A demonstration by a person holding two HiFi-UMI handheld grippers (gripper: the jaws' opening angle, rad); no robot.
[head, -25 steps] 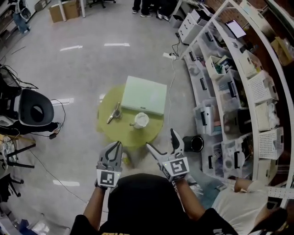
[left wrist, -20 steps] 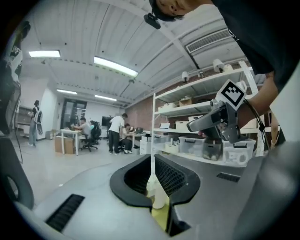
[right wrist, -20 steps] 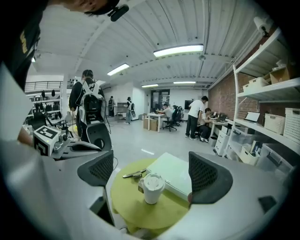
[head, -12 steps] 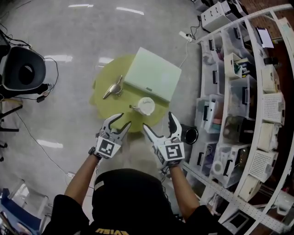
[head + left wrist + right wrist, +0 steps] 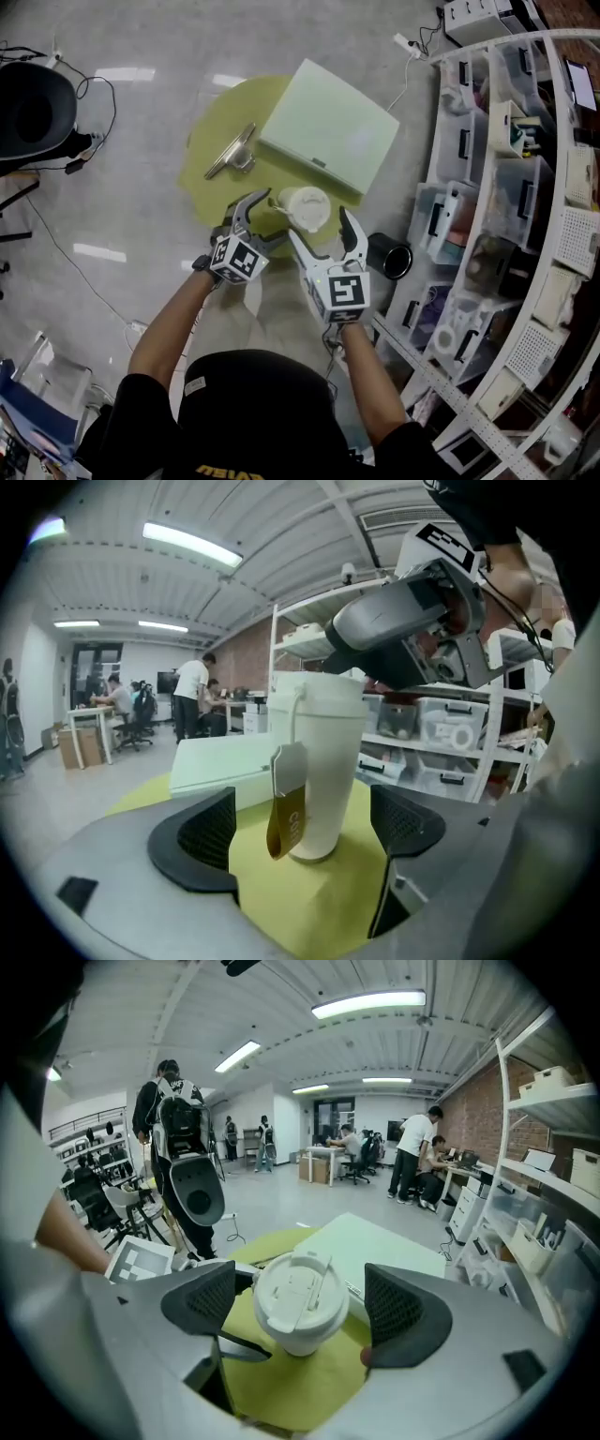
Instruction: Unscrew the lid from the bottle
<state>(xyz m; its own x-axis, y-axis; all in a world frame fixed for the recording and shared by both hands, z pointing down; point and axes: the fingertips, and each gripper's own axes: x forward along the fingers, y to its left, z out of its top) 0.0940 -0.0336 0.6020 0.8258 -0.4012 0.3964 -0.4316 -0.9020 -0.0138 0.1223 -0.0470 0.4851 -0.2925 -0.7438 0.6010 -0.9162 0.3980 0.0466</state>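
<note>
bottle [image 5: 306, 208] stands upright, untouched inside opening left hand-held gripper [image 5: 270, 217], closing right hand-held gripper [image 5: 322, 228]

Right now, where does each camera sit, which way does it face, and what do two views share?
Head view: on the person's head, looking down at the table and bottle; head, arms, left gripper and right gripper show.
Left gripper view: rides that gripper, nearly level at the bottle's side; its fingers, just opened, flank it untouched.
Right gripper view: rides that gripper, looks down onto the lid; its fingers, just closing, stand clear.
Shared: both gripper views show the bottle between open fingers.
</note>
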